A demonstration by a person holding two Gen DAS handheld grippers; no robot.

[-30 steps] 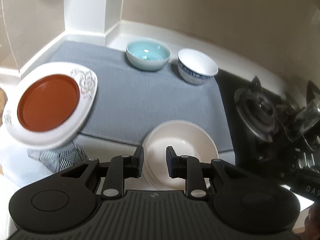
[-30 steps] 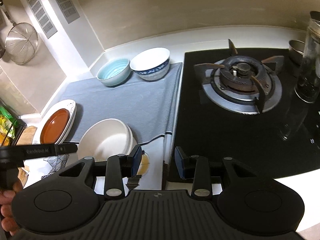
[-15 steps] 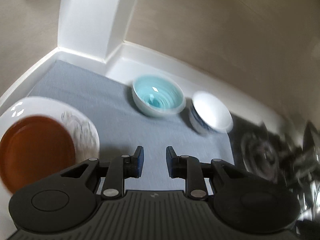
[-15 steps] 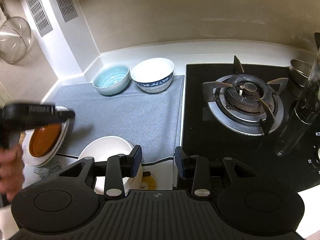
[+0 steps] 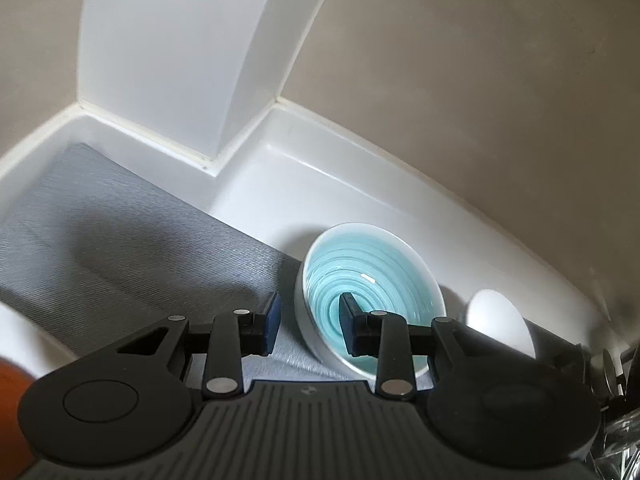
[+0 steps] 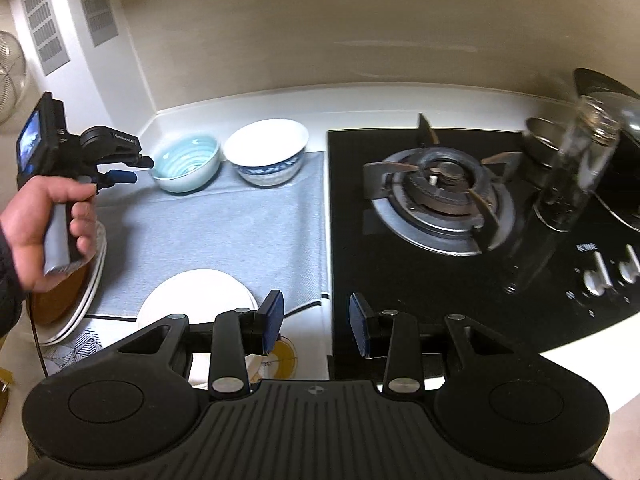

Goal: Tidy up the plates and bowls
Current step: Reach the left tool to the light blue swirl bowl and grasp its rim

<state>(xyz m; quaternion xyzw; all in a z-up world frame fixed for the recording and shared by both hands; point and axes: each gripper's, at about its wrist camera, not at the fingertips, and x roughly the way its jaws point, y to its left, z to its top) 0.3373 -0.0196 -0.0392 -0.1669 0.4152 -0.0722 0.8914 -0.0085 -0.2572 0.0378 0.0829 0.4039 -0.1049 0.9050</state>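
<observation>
The right gripper is closest to us, with its jaws a little apart and nothing between them. It hangs over the front edge of the counter, right where the grey mat meets the black stove. Just in front of it, to the left, sits a white bowl at the near edge of the mat. Left of that is a stack of plates with a brown plate on top, partly hidden by the person's hand. That hand holds the left gripper, which reaches toward the blue bowl at the far edge of the mat. Its jaws are opening, and no pad is pressing on anything. In the left wrist view the near rim of the blue bowl sits in the gap, with one finger outside the bowl and the other over its inside. I think the step now is getting ready to pick up the blue bowl. Next, the jaws need to go down over the rim and squeeze it. The white bowl with blue trim is just beside the blue bowl, and the wall rises close behind both, so there is little room there. The middle of the mat is bare, so that is the easy way out.
</observation>
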